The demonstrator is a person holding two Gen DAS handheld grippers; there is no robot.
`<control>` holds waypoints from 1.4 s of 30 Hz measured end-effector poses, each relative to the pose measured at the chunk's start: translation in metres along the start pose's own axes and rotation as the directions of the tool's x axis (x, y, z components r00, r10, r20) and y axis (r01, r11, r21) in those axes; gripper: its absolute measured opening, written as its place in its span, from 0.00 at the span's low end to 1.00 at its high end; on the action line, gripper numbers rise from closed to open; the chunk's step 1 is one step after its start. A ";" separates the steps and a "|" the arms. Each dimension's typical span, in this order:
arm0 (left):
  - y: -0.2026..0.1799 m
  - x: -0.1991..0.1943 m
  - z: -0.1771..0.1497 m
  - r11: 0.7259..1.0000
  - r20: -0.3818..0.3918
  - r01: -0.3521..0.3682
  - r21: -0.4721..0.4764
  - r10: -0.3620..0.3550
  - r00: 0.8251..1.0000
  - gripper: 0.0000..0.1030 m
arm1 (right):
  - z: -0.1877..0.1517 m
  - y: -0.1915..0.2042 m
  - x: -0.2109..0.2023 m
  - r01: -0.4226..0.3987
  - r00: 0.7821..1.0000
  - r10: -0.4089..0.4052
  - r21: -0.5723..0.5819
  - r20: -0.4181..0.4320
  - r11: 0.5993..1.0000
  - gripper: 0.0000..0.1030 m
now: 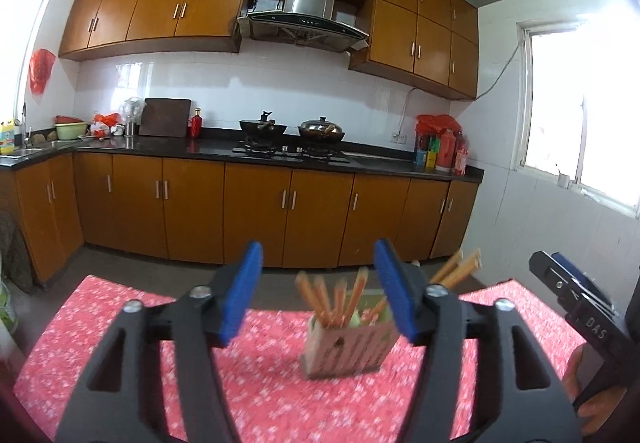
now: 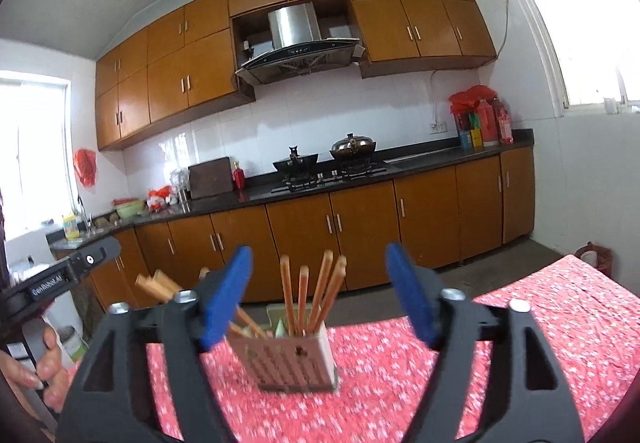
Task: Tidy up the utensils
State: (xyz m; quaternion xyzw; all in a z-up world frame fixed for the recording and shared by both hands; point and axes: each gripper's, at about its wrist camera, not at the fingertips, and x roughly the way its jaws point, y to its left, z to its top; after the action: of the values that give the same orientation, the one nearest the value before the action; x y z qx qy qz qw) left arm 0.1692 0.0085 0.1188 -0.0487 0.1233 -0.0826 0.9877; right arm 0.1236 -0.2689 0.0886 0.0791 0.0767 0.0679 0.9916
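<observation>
Both of my grippers, left (image 1: 318, 293) and right (image 2: 318, 297), hover with fingers released and grasping nothing. Between them, the slotted beige plastic holder (image 2: 294, 363) of orange wooden chopsticks (image 2: 304, 297) stands upright on the red floral-clothed surface (image 2: 500, 355).

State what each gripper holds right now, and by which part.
Nothing is held. The left gripper and the right gripper both stand open and empty, with the beige slotted utensil holder of orange wooden chopsticks beyond them.

Daylight from blown-out windows (image 1: 576, 111) right of your left gripper (image 1: 318, 295). Holder (image 1: 347, 339) just ahead is motion-blurred in both views. Heavy fisheye bend, dark vignette at corners.
</observation>
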 end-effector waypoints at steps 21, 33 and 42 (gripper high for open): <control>0.000 -0.106 -0.130 0.986 -0.029 -0.131 0.107 0.134 0.991 0.96 | -0.088 0.022 -0.073 0.063 0.987 -0.080 -0.121 -0.139 0.991 0.98; -0.004 -0.115 -0.162 0.985 -0.085 -0.143 0.095 0.151 0.985 0.96 | -0.125 0.022 -0.087 0.083 0.975 -0.105 -0.119 -0.194 0.989 0.98; -0.007 -0.117 -0.169 0.983 -0.088 -0.160 0.092 0.168 0.982 0.96 | -0.127 0.021 -0.091 0.087 0.975 -0.110 -0.121 -0.192 0.989 0.98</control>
State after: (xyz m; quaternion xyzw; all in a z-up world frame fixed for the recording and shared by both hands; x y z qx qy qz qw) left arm 0.0137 0.0095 -0.0164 0.0072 0.1705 -0.0081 0.9853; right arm 0.0117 -0.2429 -0.0187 0.0122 0.1748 0.0303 0.9841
